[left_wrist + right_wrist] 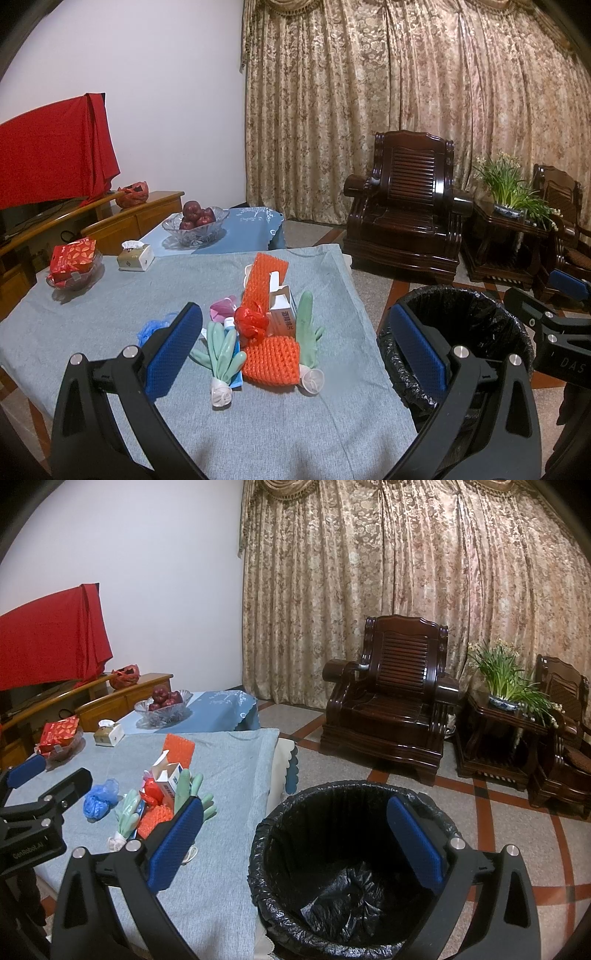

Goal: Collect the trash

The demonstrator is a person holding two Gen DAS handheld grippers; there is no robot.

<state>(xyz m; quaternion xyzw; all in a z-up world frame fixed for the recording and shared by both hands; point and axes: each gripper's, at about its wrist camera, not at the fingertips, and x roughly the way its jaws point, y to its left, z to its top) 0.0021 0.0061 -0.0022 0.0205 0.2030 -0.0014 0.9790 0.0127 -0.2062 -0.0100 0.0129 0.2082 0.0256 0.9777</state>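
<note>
A pile of trash lies on the grey tablecloth [258, 424]: two orange foam nets [271, 356], green rubber gloves [221, 347], a crumpled red plastic scrap [251, 321], a white carton [282, 314], a pink wrapper [221, 308] and a blue plastic bag [151, 328]. My left gripper [295, 350] hovers open just short of the pile, holding nothing. A bin with a black liner [273, 819] stands on the floor at the table's right edge. My right gripper [295, 845] is open above the bin's mouth, empty. The pile [162, 790] also shows in the right wrist view.
At the table's far left are a tissue box [135, 256] and a glass dish of red packets [72, 264]. A glass bowl of apples [194, 221] sits on a blue-clothed table behind. Dark wooden armchairs [406, 214] and a potted plant [509, 192] stand across the tiled floor.
</note>
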